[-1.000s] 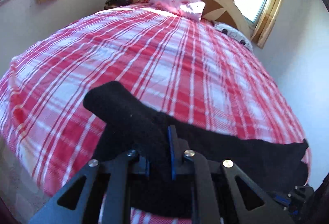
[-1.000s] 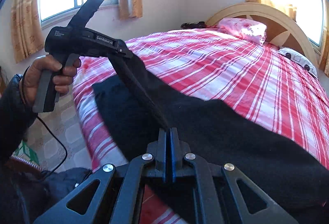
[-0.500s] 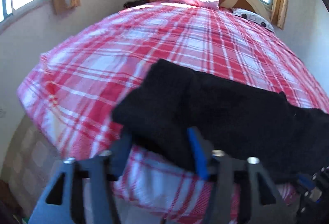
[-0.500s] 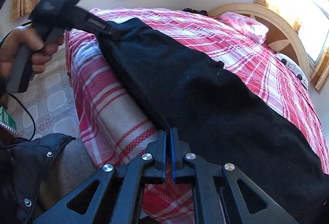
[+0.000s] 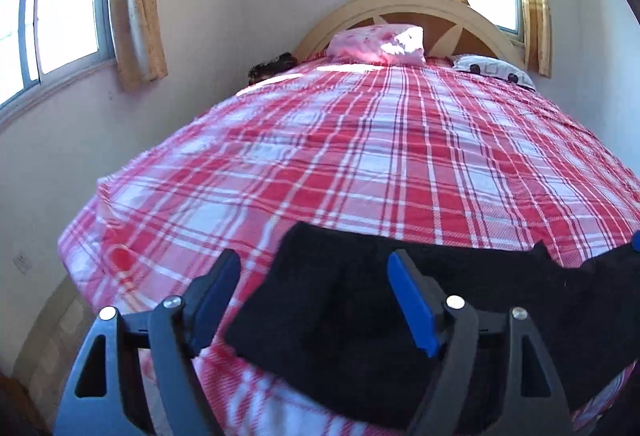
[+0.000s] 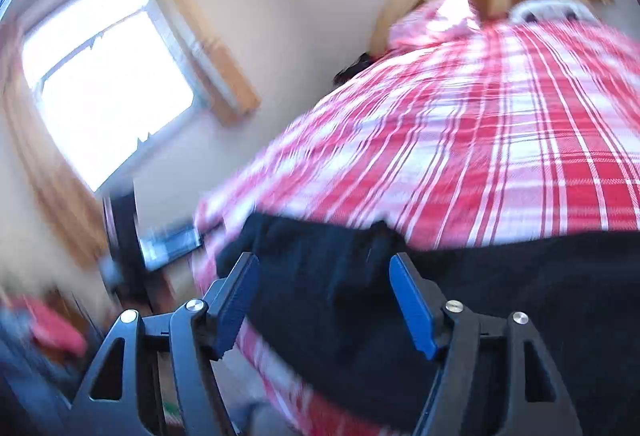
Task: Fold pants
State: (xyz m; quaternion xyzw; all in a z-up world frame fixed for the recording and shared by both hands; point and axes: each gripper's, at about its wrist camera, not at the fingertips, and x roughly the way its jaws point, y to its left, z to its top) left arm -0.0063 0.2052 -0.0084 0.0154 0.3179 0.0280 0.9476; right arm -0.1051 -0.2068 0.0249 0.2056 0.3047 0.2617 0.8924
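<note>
The black pants [image 5: 460, 300] lie folded lengthwise along the near edge of the bed, running from centre to right. My left gripper [image 5: 312, 300] is open, its blue pads apart just above the pants' left end, holding nothing. In the blurred right wrist view the pants [image 6: 500, 296] fill the lower right, and my right gripper [image 6: 320, 300] is open over them, empty. A small part of the left gripper shows blurred at the left of that view.
The bed has a red and white plaid sheet [image 5: 400, 155], a pink pillow [image 5: 376, 43] and a white patterned pillow [image 5: 492, 69] by the wooden headboard [image 5: 404, 5]. Windows with curtains are on the left wall and behind the headboard. Tiled floor lies lower left.
Both grippers have let go of the pants and opened. The pants now lie flat on the bed. Both grippers have drawn back toward the near bed edge; the right view is swinging.
</note>
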